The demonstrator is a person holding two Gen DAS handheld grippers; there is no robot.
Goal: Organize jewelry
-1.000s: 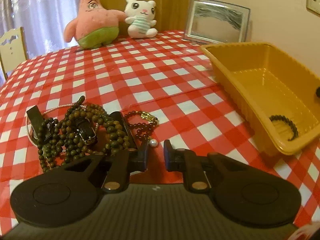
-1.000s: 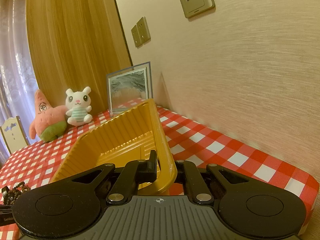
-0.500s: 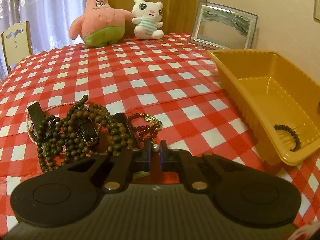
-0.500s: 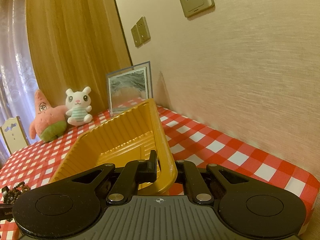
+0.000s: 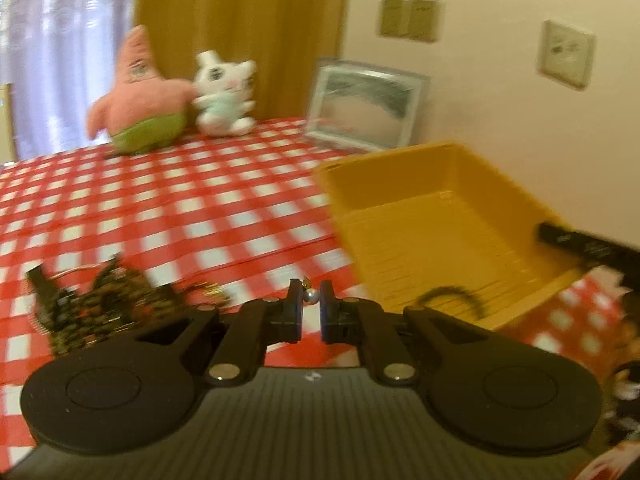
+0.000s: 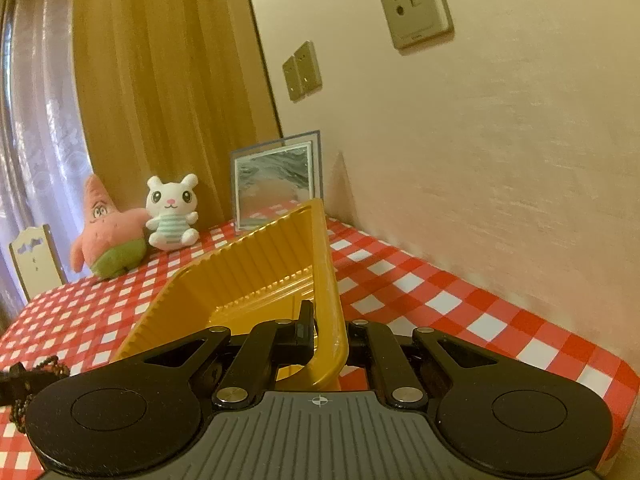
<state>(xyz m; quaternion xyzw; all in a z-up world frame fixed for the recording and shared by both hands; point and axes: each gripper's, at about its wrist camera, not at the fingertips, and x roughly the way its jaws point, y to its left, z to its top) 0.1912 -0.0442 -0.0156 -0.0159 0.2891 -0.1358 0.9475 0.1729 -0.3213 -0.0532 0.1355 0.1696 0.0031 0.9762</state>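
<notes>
My left gripper (image 5: 310,301) is shut on a small pearl piece (image 5: 311,296), held above the red checked cloth between the jewelry pile and the tray. That tangled pile of brown bead strings and a black strap (image 5: 104,300) lies to its left. The yellow tray (image 5: 440,216) stands to the right, with a black bead bracelet (image 5: 452,294) on its floor. My right gripper (image 6: 326,328) is shut on the near rim of the yellow tray (image 6: 256,264), which is tipped up. One of its black fingers (image 5: 580,244) shows at the tray's right edge in the left wrist view.
A pink star plush (image 5: 140,96) and a white bunny plush (image 5: 224,92) sit at the table's far side, beside a framed picture (image 5: 364,108). The wall (image 6: 480,160) runs close along the right. A white chair (image 6: 36,260) stands at the far left. The table edge (image 6: 616,392) is near right.
The left gripper's jaws closed on the pearl piece and lifted it off the cloth, swinging up and toward the tray. The right gripper stayed on the tray rim.
</notes>
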